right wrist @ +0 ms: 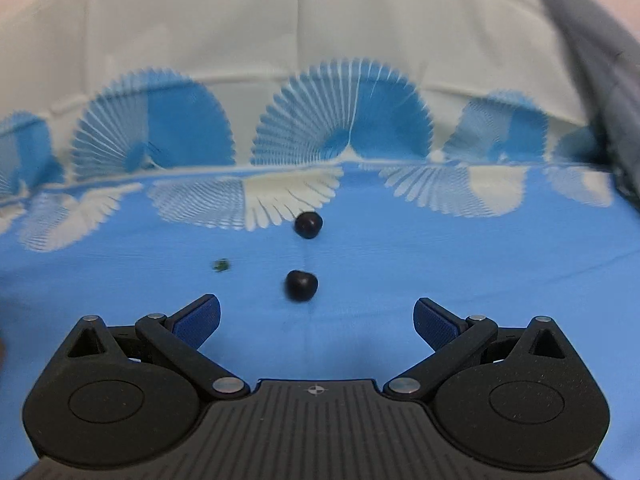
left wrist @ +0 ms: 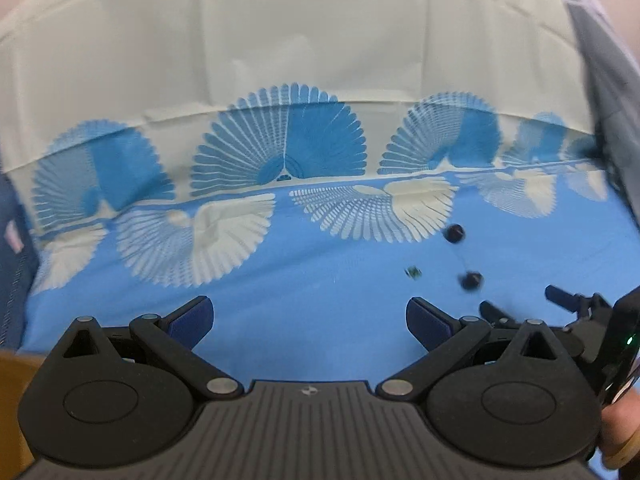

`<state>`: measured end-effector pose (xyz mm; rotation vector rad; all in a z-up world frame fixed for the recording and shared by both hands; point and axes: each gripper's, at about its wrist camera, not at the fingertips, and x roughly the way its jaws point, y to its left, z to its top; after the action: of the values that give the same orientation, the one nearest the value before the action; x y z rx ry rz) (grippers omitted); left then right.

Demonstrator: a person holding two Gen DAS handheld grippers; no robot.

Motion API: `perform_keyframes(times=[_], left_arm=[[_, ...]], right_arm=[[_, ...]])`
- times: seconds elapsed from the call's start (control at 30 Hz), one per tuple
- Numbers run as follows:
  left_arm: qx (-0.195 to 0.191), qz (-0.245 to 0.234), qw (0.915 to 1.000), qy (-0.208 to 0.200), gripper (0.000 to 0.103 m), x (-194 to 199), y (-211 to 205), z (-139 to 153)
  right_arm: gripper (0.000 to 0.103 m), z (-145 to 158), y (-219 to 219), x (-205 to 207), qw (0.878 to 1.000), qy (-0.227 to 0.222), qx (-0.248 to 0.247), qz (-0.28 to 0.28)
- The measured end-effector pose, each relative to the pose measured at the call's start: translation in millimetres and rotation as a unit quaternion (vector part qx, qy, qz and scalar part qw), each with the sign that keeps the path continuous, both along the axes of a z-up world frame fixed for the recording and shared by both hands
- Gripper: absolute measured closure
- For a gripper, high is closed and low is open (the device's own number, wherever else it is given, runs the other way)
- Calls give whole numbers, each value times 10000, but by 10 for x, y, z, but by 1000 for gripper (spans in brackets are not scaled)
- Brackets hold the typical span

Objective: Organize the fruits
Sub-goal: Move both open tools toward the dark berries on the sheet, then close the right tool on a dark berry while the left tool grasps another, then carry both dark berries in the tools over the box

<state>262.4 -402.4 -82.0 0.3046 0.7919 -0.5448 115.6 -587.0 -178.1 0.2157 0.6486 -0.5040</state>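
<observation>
Both tongs spread wide, gripping nothing: left tongs, right tongs. Hovered over blue fan-patterned cloth. Near dark fruit just ahead of right tongs; far dark fruit beyond; tiny green bit leftward.

Left gripper and right gripper hover, fingers spread wide.

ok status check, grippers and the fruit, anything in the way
Left gripper open, empty. Right gripper open, empty, near dark fruit just ahead of it. Far dark fruit beyond on blue tablecloth. Small green scrap off to left, not blocking.
</observation>
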Motion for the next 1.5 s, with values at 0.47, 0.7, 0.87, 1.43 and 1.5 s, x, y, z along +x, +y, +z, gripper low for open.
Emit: perform_keyframes(times=[0.47, 0.7, 0.87, 1.43, 1.5], left_arm=[[66, -822, 9959, 368, 0, 636, -1660, -991], [335, -958, 9935, 511, 12, 694, -2466, -1337], [409, -1288, 9893, 544, 76, 648, -2593, -1432], [-212, -991, 9945, 249, 76, -1211, 378, 162], [-274, -834, 9956, 321, 76, -1443, 880, 321]], right_arm=[[78, -351, -618, -74, 9995, -170, -64, -250], [78, -422, -950, -576, 9960, -158, 340, -811], [78, -448, -952, -576, 9957, -208, 397, -805], [78, 970, 952, -1308, 9909, -835, 1057, -5], [78, 1118, 1290, -1414, 9899, -754, 1180, 203]])
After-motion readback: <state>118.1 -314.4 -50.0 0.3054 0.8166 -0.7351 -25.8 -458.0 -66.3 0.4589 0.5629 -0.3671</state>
